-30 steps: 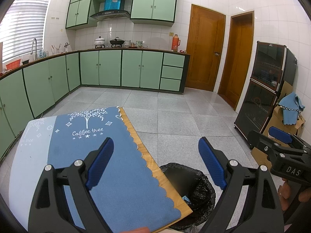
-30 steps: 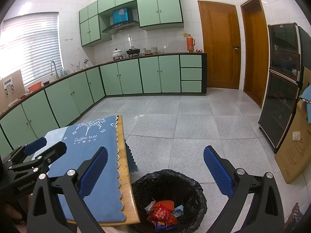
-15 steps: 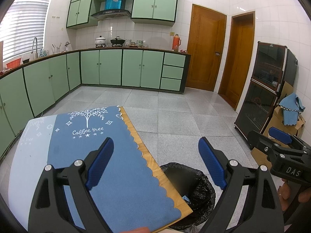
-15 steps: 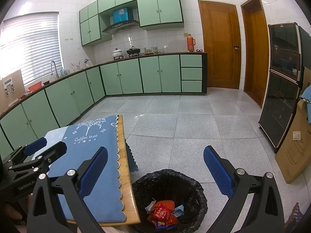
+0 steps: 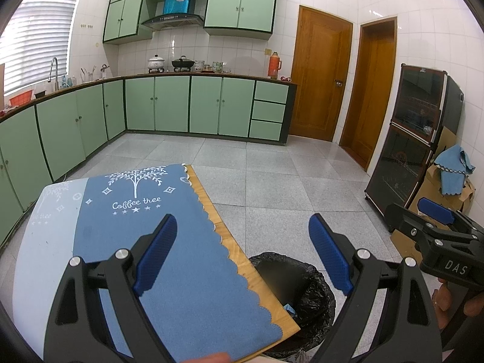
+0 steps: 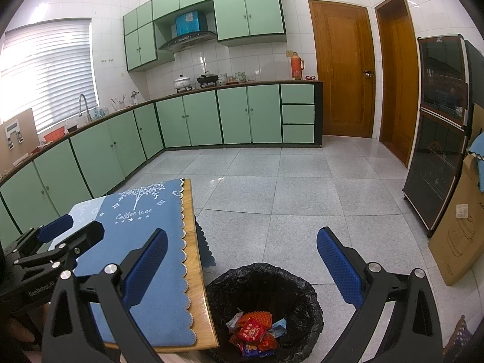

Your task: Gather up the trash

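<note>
On the left stands a wooden table (image 6: 198, 275) with a rectangular top, covered by a blue felt-like cloth (image 6: 145, 242) with a scalloped white-trimmed edge and a printed white tree. The left gripper (image 5: 242, 254) hangs over the table's near right edge, its ribbed blue pads spread wide with nothing between them. Just right of the table, on the speckled grey tile floor (image 6: 272, 187), sits a round bin (image 6: 263, 311) lined with a crinkled glossy black bag. Inside lies the trash (image 6: 254, 332): crumpled red and orange wrappers and a scrap of pale blue. The right gripper (image 6: 242, 269) hovers above the bin, jaws equally wide and holding nothing. Far right leans a flat cardboard box (image 6: 456, 236).
</note>
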Available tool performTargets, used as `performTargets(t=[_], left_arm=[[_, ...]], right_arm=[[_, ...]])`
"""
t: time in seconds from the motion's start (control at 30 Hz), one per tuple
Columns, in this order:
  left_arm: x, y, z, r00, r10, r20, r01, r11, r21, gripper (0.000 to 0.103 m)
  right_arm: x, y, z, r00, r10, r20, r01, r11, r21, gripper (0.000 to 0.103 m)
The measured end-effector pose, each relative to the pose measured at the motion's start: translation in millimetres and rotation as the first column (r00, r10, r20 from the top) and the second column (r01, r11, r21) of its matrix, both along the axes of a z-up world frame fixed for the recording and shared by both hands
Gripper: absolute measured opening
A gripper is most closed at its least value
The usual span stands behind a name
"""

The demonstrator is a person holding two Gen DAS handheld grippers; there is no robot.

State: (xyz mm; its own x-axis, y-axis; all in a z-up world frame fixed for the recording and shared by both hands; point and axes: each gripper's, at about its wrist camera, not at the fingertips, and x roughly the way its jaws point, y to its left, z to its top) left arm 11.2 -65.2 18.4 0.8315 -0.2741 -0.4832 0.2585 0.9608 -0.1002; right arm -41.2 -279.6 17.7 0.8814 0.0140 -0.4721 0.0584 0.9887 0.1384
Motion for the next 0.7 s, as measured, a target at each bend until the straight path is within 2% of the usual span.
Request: performTargets(t=[0.7], left_arm=[[1.4,-1.4,-4.8,1.000,0.006,-0.010,-0.006,1.000,-0.009,0.086]], right_arm=[[2.0,1.5,-5.7,1.000,0.002,-0.007,-0.002,1.000,-0.002,0.097]])
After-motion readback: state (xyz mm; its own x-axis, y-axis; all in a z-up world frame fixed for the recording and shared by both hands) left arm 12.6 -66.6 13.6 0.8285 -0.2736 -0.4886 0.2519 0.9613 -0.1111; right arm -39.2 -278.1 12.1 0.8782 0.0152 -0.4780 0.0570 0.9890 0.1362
